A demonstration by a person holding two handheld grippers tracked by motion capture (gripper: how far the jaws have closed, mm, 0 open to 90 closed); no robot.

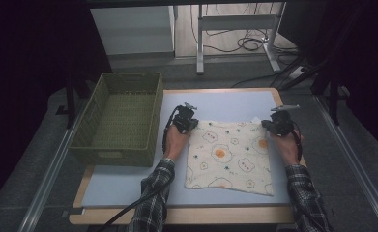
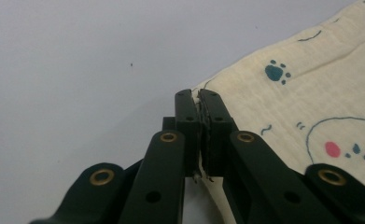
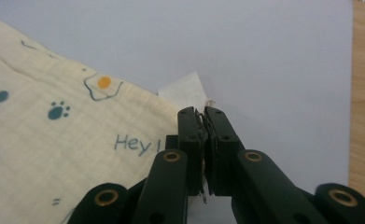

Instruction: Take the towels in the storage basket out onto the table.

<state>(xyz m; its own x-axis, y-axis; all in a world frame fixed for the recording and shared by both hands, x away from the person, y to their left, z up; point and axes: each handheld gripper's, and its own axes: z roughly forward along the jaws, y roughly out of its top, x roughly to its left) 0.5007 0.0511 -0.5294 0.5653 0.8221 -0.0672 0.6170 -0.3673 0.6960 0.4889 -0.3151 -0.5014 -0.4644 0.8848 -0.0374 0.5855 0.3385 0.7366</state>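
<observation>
A cream cloth (image 1: 229, 157) printed with eggs and paw marks lies spread flat on the pale blue mat (image 1: 128, 181) of the counter (image 1: 186, 216), its near edge toward the person's plaid sleeves. At its far left corner the left gripper (image 1: 190, 123) has its fingers (image 2: 188, 122) pinched tight on the fabric edge; at the far right corner the right gripper (image 1: 268, 124) clamps the hem beside a white label (image 3: 182, 91). Left of the cloth stands a green woven basket (image 1: 119, 118).

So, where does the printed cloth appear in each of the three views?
High view: printed cloth lies centre-right on the blue mat.
Left gripper view: right side, corner pinched.
Right gripper view: left side, corner pinched.
Shared landmark: the blue mat.
</observation>
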